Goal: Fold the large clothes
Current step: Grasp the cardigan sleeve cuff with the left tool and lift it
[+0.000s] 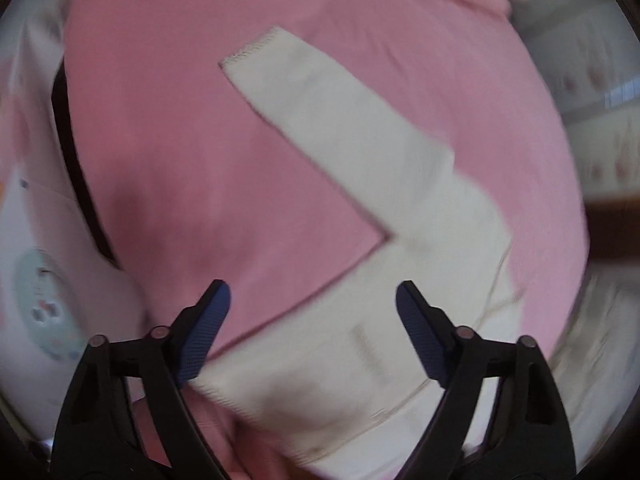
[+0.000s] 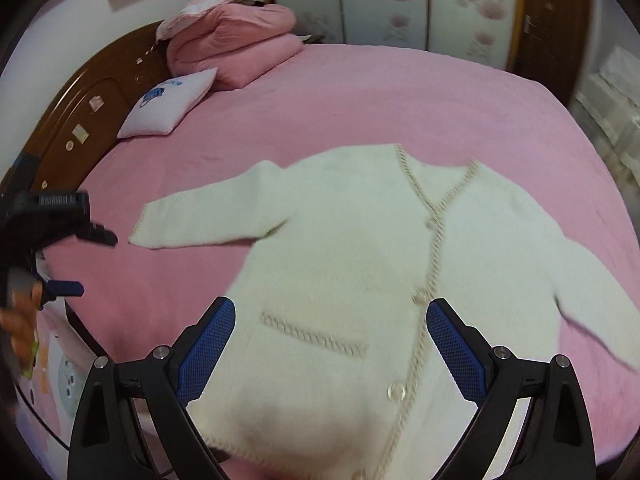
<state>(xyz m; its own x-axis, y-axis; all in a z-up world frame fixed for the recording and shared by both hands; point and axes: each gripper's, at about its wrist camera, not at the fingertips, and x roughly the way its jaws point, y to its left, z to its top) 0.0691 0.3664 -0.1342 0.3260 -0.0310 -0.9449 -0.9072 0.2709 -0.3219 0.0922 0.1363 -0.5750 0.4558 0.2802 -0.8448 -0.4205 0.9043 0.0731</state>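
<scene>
A cream knitted cardigan [image 2: 340, 260] with beige trim and buttons lies front up, spread flat on a pink bed [image 2: 400, 92], both sleeves out to the sides. My right gripper [image 2: 330, 344] is open and empty, hovering above the cardigan's lower front near the pocket. My left gripper [image 1: 312, 328] is open and empty above the cardigan's left side; its sleeve [image 1: 332, 120] stretches away from it in the left wrist view. The left gripper also shows at the left edge of the right wrist view [image 2: 80, 260], held off the bed's side.
Folded pink bedding [image 2: 236, 44] and a small white pillow [image 2: 168, 104] sit at the bed's head by a brown wooden headboard [image 2: 92, 108]. White flowered wardrobe doors [image 2: 400, 4] stand beyond the bed. A patterned mat [image 1: 44, 292] lies beside the bed.
</scene>
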